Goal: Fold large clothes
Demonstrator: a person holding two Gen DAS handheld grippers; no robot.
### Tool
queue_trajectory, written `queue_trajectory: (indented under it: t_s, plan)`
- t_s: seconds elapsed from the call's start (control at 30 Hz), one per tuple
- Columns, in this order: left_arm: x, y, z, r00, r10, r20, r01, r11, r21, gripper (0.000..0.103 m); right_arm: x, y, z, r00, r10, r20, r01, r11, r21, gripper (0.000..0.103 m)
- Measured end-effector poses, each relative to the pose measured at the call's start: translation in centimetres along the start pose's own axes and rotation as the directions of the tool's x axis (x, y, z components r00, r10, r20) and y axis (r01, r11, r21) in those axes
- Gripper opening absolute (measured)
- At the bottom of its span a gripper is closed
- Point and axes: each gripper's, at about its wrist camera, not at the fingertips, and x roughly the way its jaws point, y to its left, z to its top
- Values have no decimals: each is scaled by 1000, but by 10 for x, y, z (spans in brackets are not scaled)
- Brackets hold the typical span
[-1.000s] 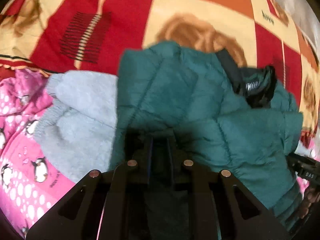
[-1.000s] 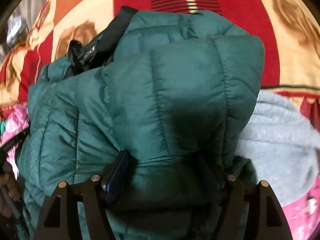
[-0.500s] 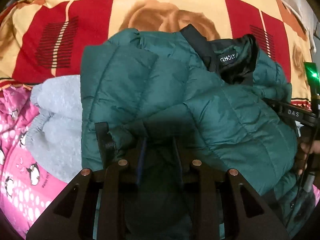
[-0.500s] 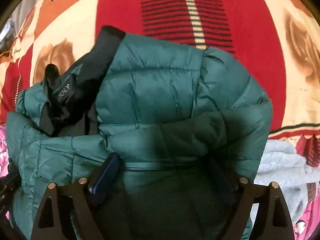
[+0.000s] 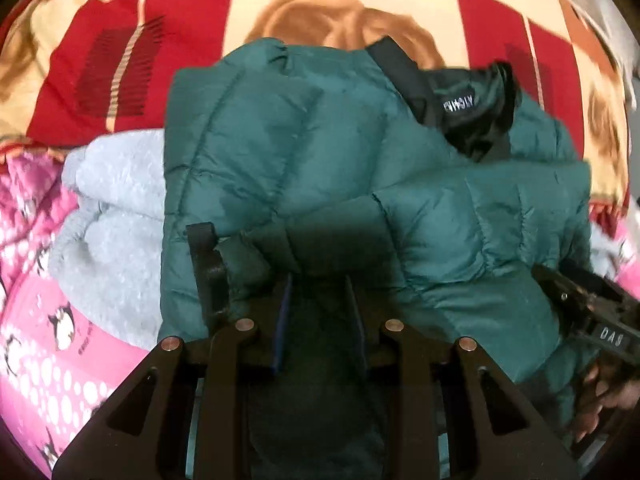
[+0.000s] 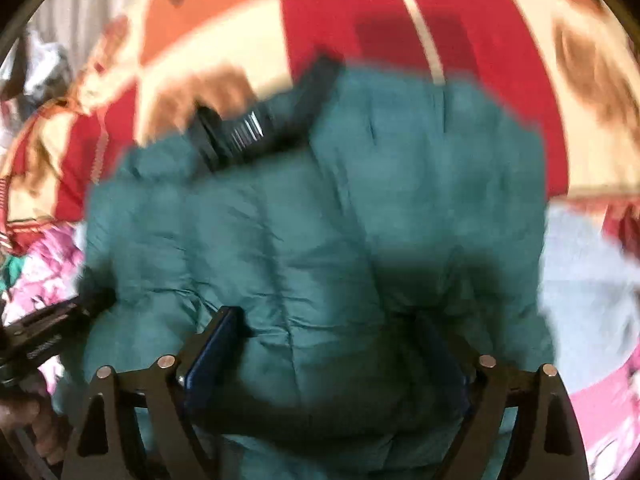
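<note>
A dark green quilted puffer jacket (image 5: 360,168) lies folded over itself on the bed, its black collar with a white label (image 5: 464,108) at the far right. My left gripper (image 5: 318,280) is shut on a fold of its near edge. In the right wrist view the jacket (image 6: 320,208) fills the middle, blurred. My right gripper (image 6: 332,320) has its jaws wide apart around a thick bulge of the jacket, pads against the fabric. The right gripper's body (image 5: 592,320) shows at the jacket's right edge.
A grey fleece garment (image 5: 112,216) lies under the jacket's left side, and it also shows in the right wrist view (image 6: 584,288). Beneath are a red, cream and orange patterned blanket (image 5: 312,4) and a pink penguin-print sheet (image 5: 36,320).
Both grippers have pulled back slightly with the jacket. The jacket's upper layer has settled flatter over the lower one, and the right wrist view is now motion-blurred.
</note>
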Motion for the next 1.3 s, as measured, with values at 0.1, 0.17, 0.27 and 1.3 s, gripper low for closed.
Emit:
queue_trajectory:
  t_s: [0.1,0.17,0.27,1.3]
  plan:
    - [3,-4,2,1000,3,-10,-3,1000,21,33,2,1,2,999,-7,-32,6,1000,-13,99]
    - [3,0,0,1000,-19,-8,19,1000,4,33,3,7,7,998,-12,-62,10,999,-31,98]
    - [-11,7,-3,998,-53,14,53,998,-23,33,-20,10,14,998,-47,-50,45,998,-51,96]
    - [-150,121,-194,996,-68,-52,63,994,-86,65,-184,-146,-198,988,155,6,-154,971,183,97]
